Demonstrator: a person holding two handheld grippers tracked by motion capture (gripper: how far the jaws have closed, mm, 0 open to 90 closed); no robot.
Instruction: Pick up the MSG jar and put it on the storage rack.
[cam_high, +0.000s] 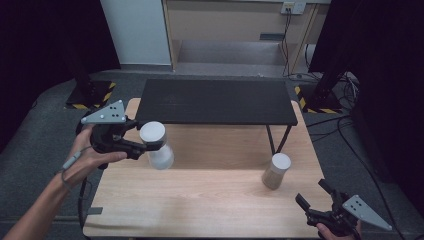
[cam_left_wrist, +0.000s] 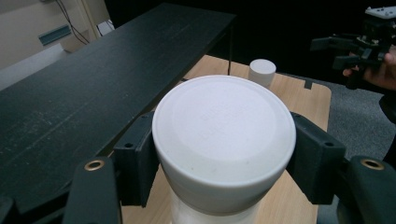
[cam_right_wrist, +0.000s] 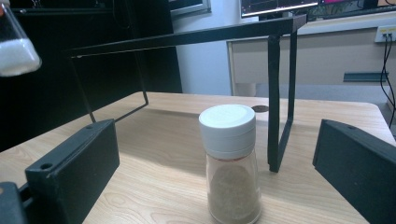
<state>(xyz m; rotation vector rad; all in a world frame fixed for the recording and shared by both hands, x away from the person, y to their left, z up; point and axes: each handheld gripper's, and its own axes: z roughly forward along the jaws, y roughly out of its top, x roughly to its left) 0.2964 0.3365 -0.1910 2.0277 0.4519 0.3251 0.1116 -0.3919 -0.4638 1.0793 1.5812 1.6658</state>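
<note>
The left tool (cam_high: 145, 146) is clamped on the white-lidded clear glass shaker of white grains (cam_high: 156, 145), lifted off the wooden bench (cam_high: 200, 200); the right tool (cam_high: 312, 196) stands wide apart, empty.

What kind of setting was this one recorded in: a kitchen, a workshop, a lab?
Most likely a lab or studio set up for recording: a small wooden table with a black shelf stands between dark curtains, with hazard-striped stand bases and loose cables on grey floor.

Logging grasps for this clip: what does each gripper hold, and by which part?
The left gripper holds the white-filled shaker, jaws clamped on opposite sides of its white cap, lifted off the table. The right gripper holds nothing; its jaws stand open toward the brown-filled shaker.
</note>
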